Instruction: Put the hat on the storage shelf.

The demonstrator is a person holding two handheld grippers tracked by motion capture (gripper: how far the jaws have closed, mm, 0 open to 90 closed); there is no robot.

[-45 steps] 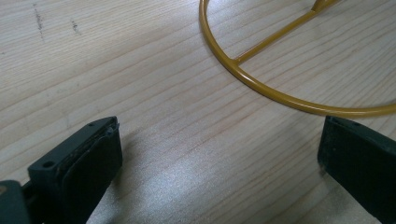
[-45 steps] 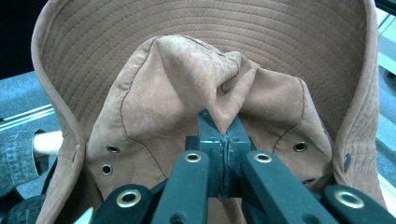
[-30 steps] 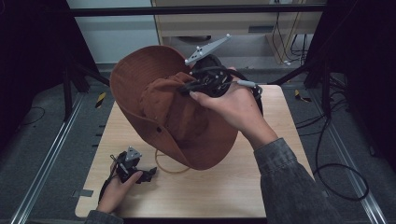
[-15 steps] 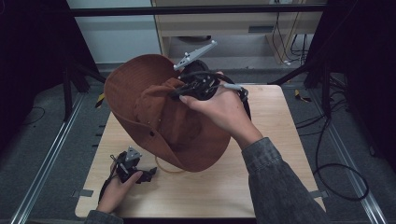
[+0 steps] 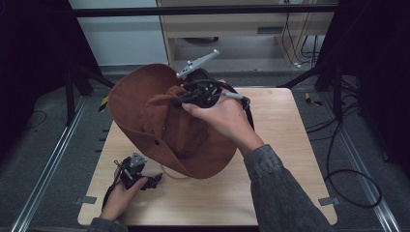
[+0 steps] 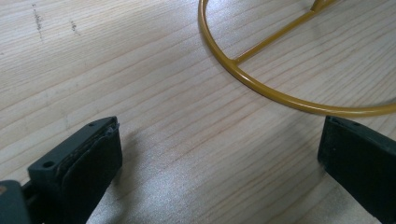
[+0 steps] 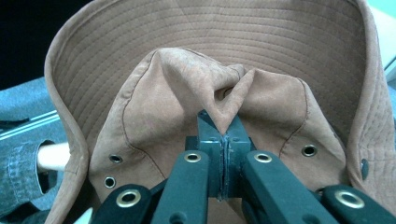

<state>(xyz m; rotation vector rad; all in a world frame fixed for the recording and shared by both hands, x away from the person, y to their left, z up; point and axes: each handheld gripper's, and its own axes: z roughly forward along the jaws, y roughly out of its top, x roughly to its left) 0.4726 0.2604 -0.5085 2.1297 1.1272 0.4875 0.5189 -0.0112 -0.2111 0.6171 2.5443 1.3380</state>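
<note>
Table: pale wood, plain grain, sitting on grey floor with metal rails running along both sides. Black stands and cables are crowding the room's edges; a wooden cabinet is standing at 12 o'clock.

Hat: brown, wide brim, hanging above the table's 10 o'clock half. It is tilting steeply, the crown facing toward 4 o'clock and the brim's back rising toward 11; the brim's long axis is running roughly 11 to 5. Its lower brim edge is lying near the table's middle. Eyelets are showing on the crown in the right gripper view.

Right gripper: jaws are pressing together on a pinched fold of the crown, cloth bunching above them. The right hand is gripping it from 4 o'clock.

Left gripper: jaws are standing wide apart, nothing between them, low over the table at 7 o'clock, left hand around it.

Wire ring: yellow, lying flat on the wood just ahead of those jaws.
</note>
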